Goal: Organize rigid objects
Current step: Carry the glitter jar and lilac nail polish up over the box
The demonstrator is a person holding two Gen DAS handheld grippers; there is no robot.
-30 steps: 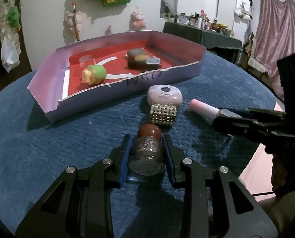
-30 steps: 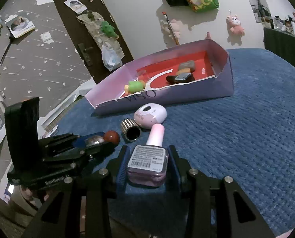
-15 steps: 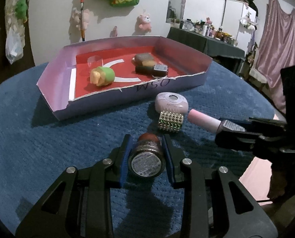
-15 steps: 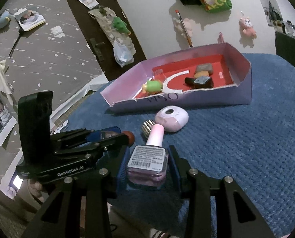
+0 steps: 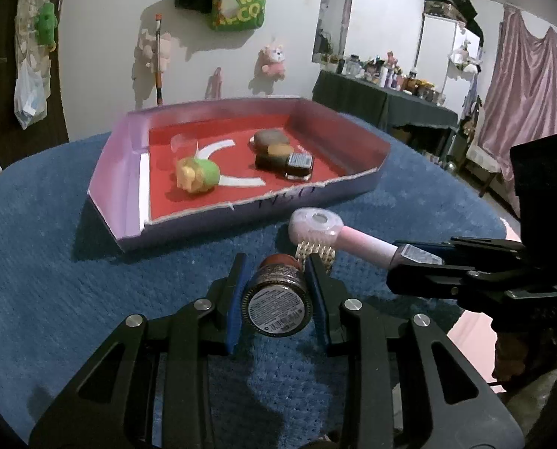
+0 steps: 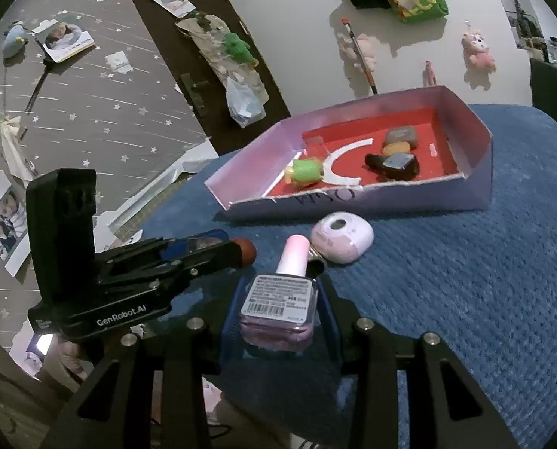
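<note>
Left gripper [image 5: 277,292] clamps the glitter bottle [image 5: 277,301] base-first; right gripper [image 6: 280,308] grips the pink polish bottle [image 6: 280,301] likewise.

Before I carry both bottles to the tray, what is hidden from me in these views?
- Left view: the studded gold piece is mostly behind the left tool and its glitter bottle.
- Right view: that bottle is hidden inside the left tool; only its brown cap shows.
- Both: label print is too small.

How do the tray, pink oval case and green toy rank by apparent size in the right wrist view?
1. tray
2. pink oval case
3. green toy, though it lies farther away, so ranks two and three are unsure.
</note>
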